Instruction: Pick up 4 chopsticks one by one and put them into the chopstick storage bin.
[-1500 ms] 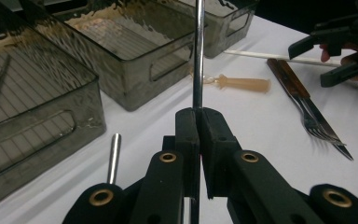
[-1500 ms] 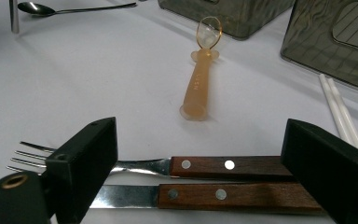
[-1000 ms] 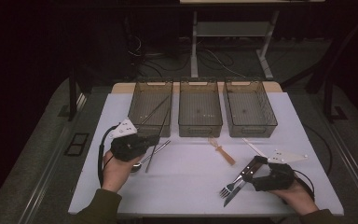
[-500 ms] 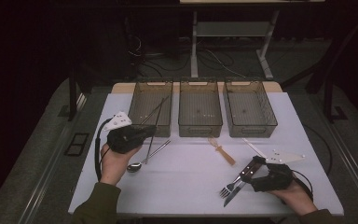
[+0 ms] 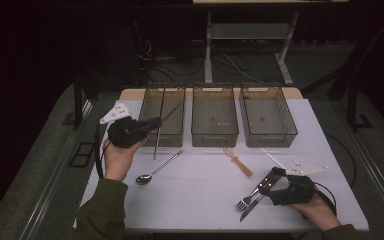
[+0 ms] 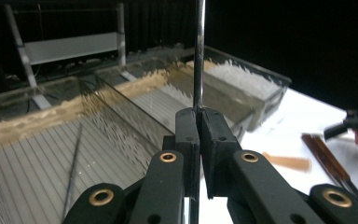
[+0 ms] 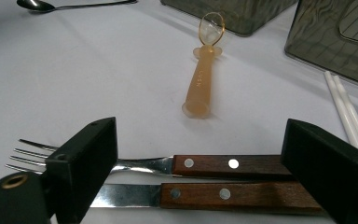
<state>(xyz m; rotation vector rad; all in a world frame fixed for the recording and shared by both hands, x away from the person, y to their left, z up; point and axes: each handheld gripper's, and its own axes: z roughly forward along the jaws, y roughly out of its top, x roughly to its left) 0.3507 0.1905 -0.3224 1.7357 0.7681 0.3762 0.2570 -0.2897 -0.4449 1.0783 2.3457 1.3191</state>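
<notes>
Worktop (image 5: 200,200) layout, high view:
Three bins (image 5: 215,115) side by side at the back. In front: spoon (image 5: 157,168) at left, small scoop (image 5: 238,161) in the middle, fork (image 5: 254,194) and knife (image 5: 252,204) side by side at right, white sticks (image 5: 272,157) behind them.

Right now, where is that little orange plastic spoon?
In the high view the orange spoon lies flat on the white table, right of centre, just in front of the middle bin, between the metal spoon and the white chopsticks.

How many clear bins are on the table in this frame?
3, in a row along the table's far edge: the left bin, partly behind the left claw, the middle bin, and the right bin. None looks hidden.
</notes>
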